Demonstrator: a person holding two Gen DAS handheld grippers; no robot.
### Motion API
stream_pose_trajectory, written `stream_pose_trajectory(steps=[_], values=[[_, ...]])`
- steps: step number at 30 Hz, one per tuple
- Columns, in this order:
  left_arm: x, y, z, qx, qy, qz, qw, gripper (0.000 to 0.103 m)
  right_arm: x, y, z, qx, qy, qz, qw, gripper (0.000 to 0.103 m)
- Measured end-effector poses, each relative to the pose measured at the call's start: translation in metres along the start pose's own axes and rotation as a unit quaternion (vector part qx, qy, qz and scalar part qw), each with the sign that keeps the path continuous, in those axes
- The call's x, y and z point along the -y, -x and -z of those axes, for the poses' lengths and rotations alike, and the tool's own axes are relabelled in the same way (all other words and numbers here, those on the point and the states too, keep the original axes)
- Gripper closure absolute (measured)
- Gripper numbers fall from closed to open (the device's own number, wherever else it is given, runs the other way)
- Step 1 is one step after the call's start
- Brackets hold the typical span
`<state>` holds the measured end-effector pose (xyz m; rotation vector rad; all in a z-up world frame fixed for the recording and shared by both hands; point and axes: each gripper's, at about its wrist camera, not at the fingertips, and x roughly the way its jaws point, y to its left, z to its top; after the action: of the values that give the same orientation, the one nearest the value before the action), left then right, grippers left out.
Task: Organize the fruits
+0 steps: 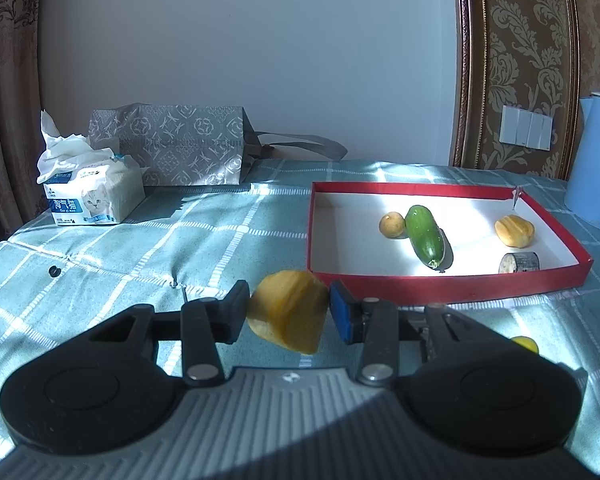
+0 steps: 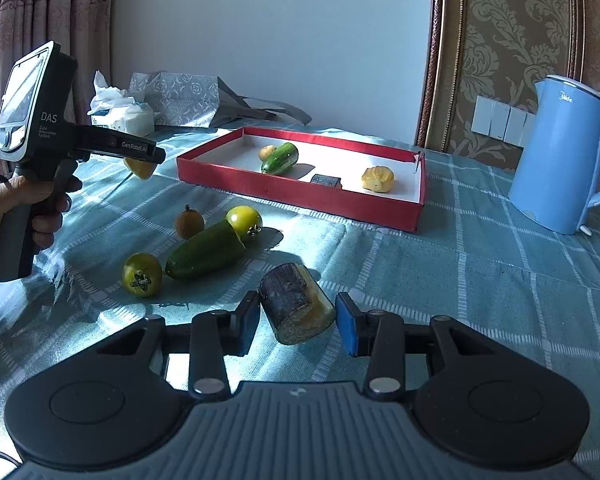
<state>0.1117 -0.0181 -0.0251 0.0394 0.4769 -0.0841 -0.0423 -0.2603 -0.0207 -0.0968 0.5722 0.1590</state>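
My left gripper (image 1: 288,314) is shut on a ridged yellow fruit chunk (image 1: 288,308), held above the cloth just left of the red tray (image 1: 448,290). In the right wrist view that gripper (image 2: 146,162) hangs in a person's hand (image 2: 4,208). The tray holds a cucumber (image 1: 425,235), a small round yellow fruit (image 1: 392,224), another yellow chunk (image 1: 514,231) and a dark cylinder piece (image 1: 519,263). My right gripper (image 2: 298,320) is shut on a dark-skinned cylinder piece (image 2: 296,304). On the cloth lie a cucumber (image 2: 206,250), two green-yellow tomatoes (image 2: 142,274) (image 2: 244,220) and a small brown fruit (image 2: 189,222).
A blue kettle (image 2: 560,156) stands right of the tray. A tissue pack (image 1: 92,196) and a grey patterned bag (image 1: 172,148) sit at the back left by the wall. The table wears a teal checked cloth (image 2: 460,280).
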Motion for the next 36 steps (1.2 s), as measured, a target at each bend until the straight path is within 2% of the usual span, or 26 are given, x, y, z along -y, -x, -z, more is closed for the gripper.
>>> stream_pose_trajectory(steps=[10, 14, 15, 17, 22, 25, 27, 28, 29, 33, 34, 35, 36], values=[[0.001, 0.002, 0.000, 0.005, 0.001, 0.003, 1.0000, 0.066, 0.015, 0.021, 0.002, 0.017, -0.030, 0.021, 0.999, 0.063], [-0.003, -0.002, 0.000, -0.008, 0.008, 0.006, 0.9999, 0.066, 0.014, 0.021, 0.002, 0.018, -0.031, 0.020, 0.999, 0.063], [-0.005, -0.003, -0.001, -0.015, 0.012, 0.012, 0.9997, 0.064, 0.014, 0.021, 0.002, 0.019, -0.033, 0.019, 0.999, 0.063], [-0.014, -0.004, -0.001, -0.031, 0.027, 0.036, 0.9985, 0.047, 0.014, 0.022, 0.001, 0.021, -0.039, 0.017, 0.999, 0.063], [-0.040, 0.004, 0.005, -0.068, 0.048, 0.089, 0.9925, 0.046, 0.015, 0.027, 0.002, 0.032, -0.049, 0.008, 0.998, 0.063], [-0.043, 0.017, 0.014, -0.081, 0.019, 0.090, 0.9925, 0.045, 0.016, 0.024, 0.003, 0.033, -0.058, 0.003, 0.998, 0.063], [-0.038, 0.032, 0.024, -0.077, -0.025, 0.079, 0.9936, 0.037, 0.015, 0.022, 0.004, 0.034, -0.061, -0.002, 0.998, 0.063], [-0.035, 0.036, 0.027, -0.074, -0.042, 0.074, 0.9936, 0.029, 0.014, 0.022, 0.004, 0.035, -0.061, -0.004, 0.998, 0.063], [-0.031, 0.039, 0.032, -0.075, -0.071, 0.069, 0.9922, 0.029, 0.014, 0.021, 0.004, 0.036, -0.061, -0.006, 0.997, 0.063], [-0.018, 0.044, 0.043, -0.074, -0.144, 0.067, 0.9845, 0.029, 0.011, 0.021, 0.005, 0.039, -0.063, -0.013, 0.997, 0.063], [-0.017, 0.041, 0.044, -0.081, -0.145, 0.072, 0.9835, 0.034, 0.011, 0.021, 0.005, 0.040, -0.064, -0.016, 0.997, 0.063], [-0.017, 0.038, 0.045, -0.090, -0.138, 0.082, 0.9829, 0.047, 0.010, 0.021, 0.005, 0.040, -0.064, -0.017, 0.997, 0.063], [-0.018, 0.035, 0.044, -0.103, -0.126, 0.096, 0.9819, 0.053, 0.010, 0.022, 0.006, 0.040, -0.064, -0.017, 0.997, 0.063]])
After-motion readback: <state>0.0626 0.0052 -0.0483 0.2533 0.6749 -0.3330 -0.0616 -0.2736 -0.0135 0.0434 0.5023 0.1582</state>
